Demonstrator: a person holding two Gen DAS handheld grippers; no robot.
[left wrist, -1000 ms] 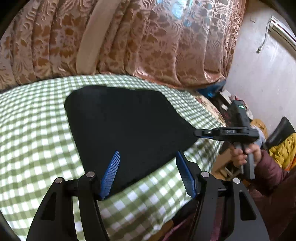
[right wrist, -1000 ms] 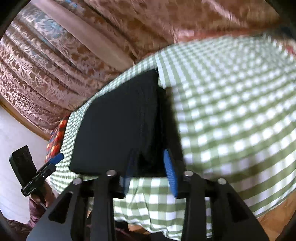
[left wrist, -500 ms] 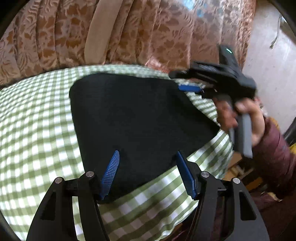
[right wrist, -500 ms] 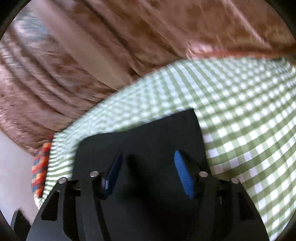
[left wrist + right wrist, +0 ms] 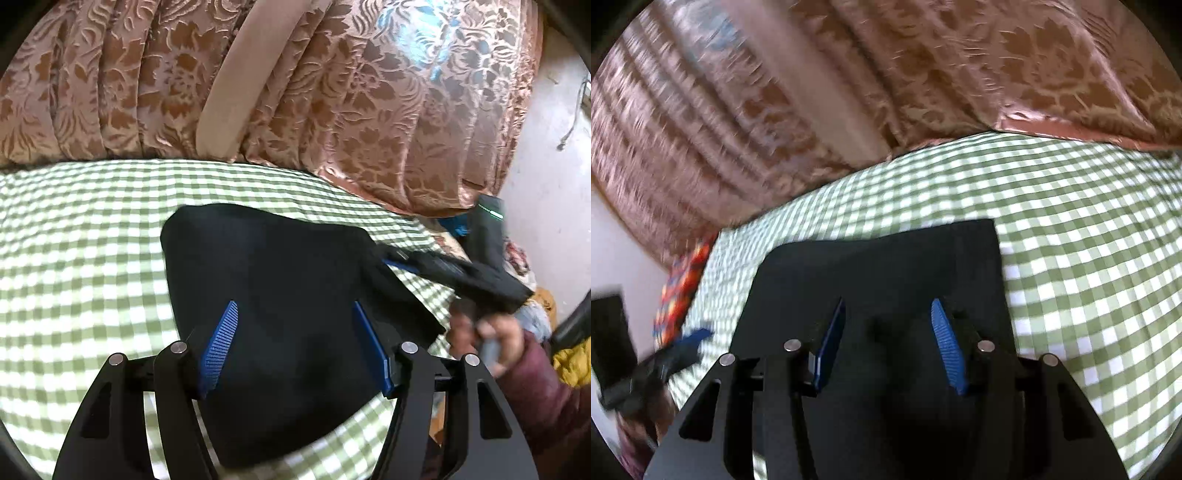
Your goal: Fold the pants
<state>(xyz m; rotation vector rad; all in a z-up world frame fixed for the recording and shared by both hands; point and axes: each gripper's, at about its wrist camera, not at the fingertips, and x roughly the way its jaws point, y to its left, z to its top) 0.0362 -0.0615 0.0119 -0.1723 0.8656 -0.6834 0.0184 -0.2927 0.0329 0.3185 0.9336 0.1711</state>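
Observation:
The black pants lie folded into a flat pad on the green checked bed cover. My left gripper stands open above the near part of the pad, with nothing pinched between its blue pads. My right gripper, blurred by motion, reaches in at the pad's right edge, held by a hand in a maroon sleeve. In the right wrist view the right gripper is open over the pants, with only flat fabric below. The blurred left gripper shows there at the far left.
A brown patterned curtain hangs right behind the bed. The bed's right end drops off to cluttered floor with a yellow cloth. A bright patterned cloth lies past the bed's left end in the right wrist view. Bare checked cover spreads right of the pants.
The right gripper's jaws have widened and it has swung from the pad's edge to over its middle. The left gripper has shifted further over the pants, still open.

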